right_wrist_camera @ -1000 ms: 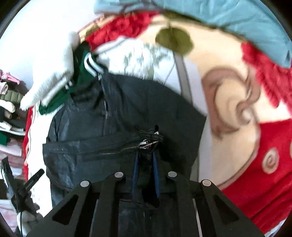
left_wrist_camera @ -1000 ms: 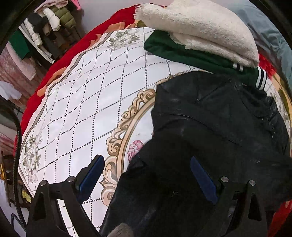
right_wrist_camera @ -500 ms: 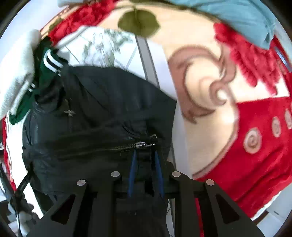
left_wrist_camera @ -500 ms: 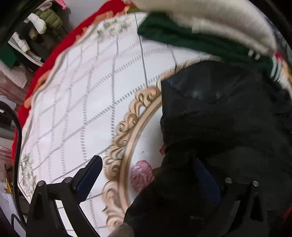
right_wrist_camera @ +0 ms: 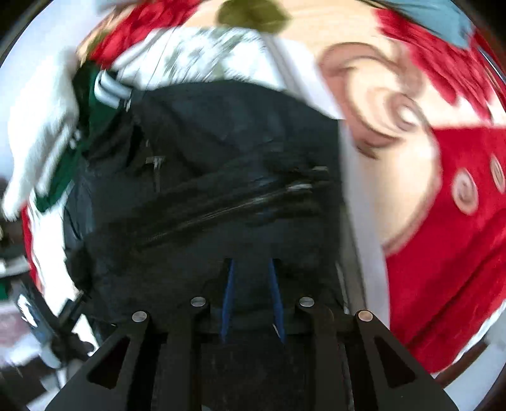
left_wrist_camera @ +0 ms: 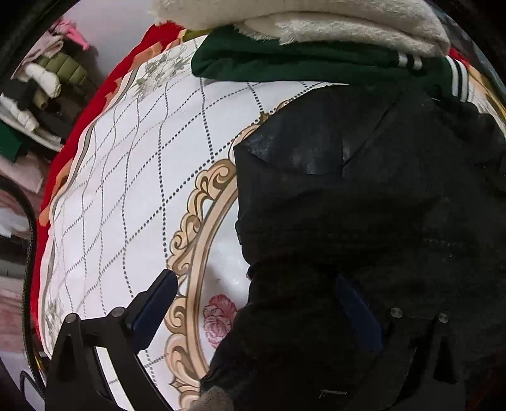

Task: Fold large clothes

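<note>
Right wrist view: my right claw [right_wrist_camera: 251,278] is nipped down on a fold of the black jacket [right_wrist_camera: 221,177], its two blue pads close together with dark cloth bunched between them, just near of the zipper [right_wrist_camera: 240,202] that runs slantwise across the garment. This picture is smeared, so I can't read the finer detail there. My left claw [left_wrist_camera: 253,303] stands wide apart; its left pad [left_wrist_camera: 151,308] hangs over the patterned bed cover [left_wrist_camera: 132,189] and its right pad sits against the jacket's near left part, with nothing pinched between them.

The jacket lies partly gathered on the bed, its left edge crossing the gold scroll border printed on the cover. At the far side it butts against a folded green garment [left_wrist_camera: 284,60] with a cream fleece [left_wrist_camera: 316,22] stacked on top. To the right of it lies a red blanket [right_wrist_camera: 442,205].

It has a dull sheen like leather or coated cloth, so I judge it heavy, fairly stiff, slow to crease and likely to spring back from a fold. It may slide on the smooth cover. I would take it by seams, the hem or the zipper band, where the layers are thick, rather than by a smooth panel
</note>
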Demonstrator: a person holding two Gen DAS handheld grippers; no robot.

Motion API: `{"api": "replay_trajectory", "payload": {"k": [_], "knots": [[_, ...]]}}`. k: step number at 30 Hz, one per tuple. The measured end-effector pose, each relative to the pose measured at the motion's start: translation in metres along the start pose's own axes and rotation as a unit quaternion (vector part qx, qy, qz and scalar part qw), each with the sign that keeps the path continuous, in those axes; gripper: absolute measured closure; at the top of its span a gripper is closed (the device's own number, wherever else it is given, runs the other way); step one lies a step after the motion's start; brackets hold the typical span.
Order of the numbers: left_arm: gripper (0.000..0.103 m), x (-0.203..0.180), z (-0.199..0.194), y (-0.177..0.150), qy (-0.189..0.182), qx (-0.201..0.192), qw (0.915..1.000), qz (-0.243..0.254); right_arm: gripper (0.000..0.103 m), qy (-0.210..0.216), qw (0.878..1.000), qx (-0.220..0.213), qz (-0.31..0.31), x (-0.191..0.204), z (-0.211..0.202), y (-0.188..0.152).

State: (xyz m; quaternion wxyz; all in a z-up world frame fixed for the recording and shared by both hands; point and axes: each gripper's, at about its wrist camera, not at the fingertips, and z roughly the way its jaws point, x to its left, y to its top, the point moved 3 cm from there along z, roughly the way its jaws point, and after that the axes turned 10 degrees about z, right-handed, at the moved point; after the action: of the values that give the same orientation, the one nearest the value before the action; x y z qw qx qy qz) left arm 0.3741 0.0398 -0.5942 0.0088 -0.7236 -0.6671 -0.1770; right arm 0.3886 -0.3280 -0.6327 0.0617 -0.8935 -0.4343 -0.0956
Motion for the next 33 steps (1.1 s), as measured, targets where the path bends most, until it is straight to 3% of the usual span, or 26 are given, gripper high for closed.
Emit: {"api": "replay_trajectory", "payload": {"k": [1,2,7,8,10,11,14,16,20,24,26,29,31,33], "knots": [[0.000,0.002,-0.002,0.000,0.001,0.000,1.0000,0.001,0.053,0.002,1.000,-0.009,0.019,-0.013,-0.009,0.000],[0.000,0.004,-0.006,-0.001,-0.001,0.001,1.0000,-0.002,0.035,0.000,0.999,-0.015,0.033,-0.023,-0.014,0.000],[0.000,0.006,-0.027,-0.004,-0.011,-0.008,0.9997,-0.019,0.033,0.041,0.994,0.023,0.104,-0.056,0.002,0.004],[0.000,0.004,-0.030,-0.006,-0.010,-0.010,0.9998,-0.017,0.037,0.055,0.992,0.027,0.111,-0.058,0.008,0.003],[0.000,0.001,-0.030,-0.008,-0.008,-0.011,0.9998,-0.014,0.068,0.055,0.993,0.021,0.106,-0.054,0.016,0.003],[0.000,-0.002,-0.031,-0.009,-0.006,-0.011,0.9998,-0.012,0.076,0.039,0.994,0.014,0.099,-0.052,0.018,0.002],[0.000,-0.007,-0.036,-0.013,-0.008,-0.014,0.9999,-0.002,0.088,0.024,0.996,-0.025,0.078,-0.042,0.008,-0.004],[0.000,-0.011,-0.042,-0.014,-0.009,-0.020,0.9998,0.004,0.090,0.029,0.996,-0.041,0.072,-0.041,-0.005,-0.012],[0.000,-0.014,-0.042,-0.014,-0.011,-0.018,0.9997,0.010,0.093,0.036,0.995,-0.034,0.082,-0.050,-0.015,-0.019],[0.000,-0.022,-0.019,-0.017,-0.010,0.010,0.9997,0.017,0.091,0.000,0.998,0.010,0.060,-0.058,0.011,-0.016],[0.000,-0.023,-0.013,-0.018,-0.017,0.018,0.9996,0.015,0.088,-0.011,0.999,0.011,0.043,-0.053,0.010,-0.013],[0.000,-0.019,-0.017,-0.016,-0.024,0.016,0.9996,0.008,0.085,-0.037,0.999,-0.035,-0.007,-0.035,-0.013,-0.009],[0.000,-0.016,-0.025,-0.013,-0.031,0.009,0.9995,0.000,0.085,-0.054,0.993,-0.085,-0.060,-0.015,-0.029,-0.009],[0.000,-0.014,-0.032,-0.009,-0.051,0.005,0.9986,-0.013,0.085,-0.052,0.989,-0.104,-0.096,0.003,-0.032,-0.007]]}}
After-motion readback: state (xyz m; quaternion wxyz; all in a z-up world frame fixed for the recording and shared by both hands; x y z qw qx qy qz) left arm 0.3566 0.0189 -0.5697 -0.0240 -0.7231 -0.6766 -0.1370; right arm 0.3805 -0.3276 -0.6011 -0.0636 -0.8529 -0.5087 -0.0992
